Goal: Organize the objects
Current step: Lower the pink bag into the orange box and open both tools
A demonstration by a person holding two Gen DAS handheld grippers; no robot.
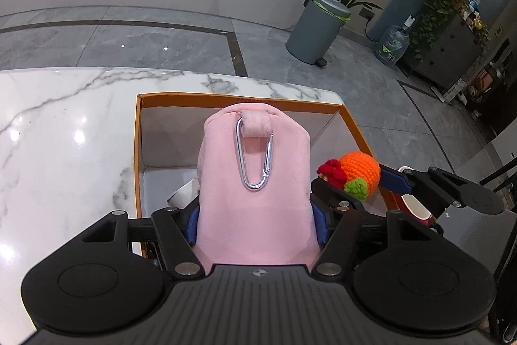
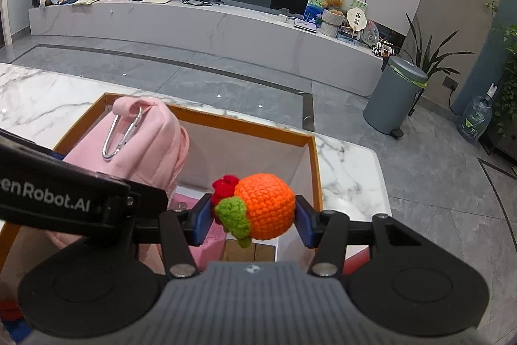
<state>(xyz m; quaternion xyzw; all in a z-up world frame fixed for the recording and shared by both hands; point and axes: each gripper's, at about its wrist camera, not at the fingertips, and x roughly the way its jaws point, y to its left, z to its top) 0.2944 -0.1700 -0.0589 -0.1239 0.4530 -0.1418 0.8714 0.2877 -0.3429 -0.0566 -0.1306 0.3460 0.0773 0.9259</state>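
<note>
the left tool (image 1: 257, 215) is gripping a soft pink fabric pouch (image 1: 255, 183), the right tool (image 2: 253, 215) a crocheted orange ball (image 2: 265, 209); both are hanging over the orange-rimmed cardboard box (image 2: 315, 170), so lowering each well inside before releasing seems wise.

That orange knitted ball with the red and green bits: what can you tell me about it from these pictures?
The orange ball looks crocheted from thick yarn, round and soft. A green leaf-like piece and a red ruffled tuft are stitched to one side. The right gripper holds it, its blue-padded fingers pressing opposite sides. It hangs above the open orange-edged box on the marble table, touching nothing but the pads. Beside it, the left gripper holds a pink pouch with a metal clip.
</note>
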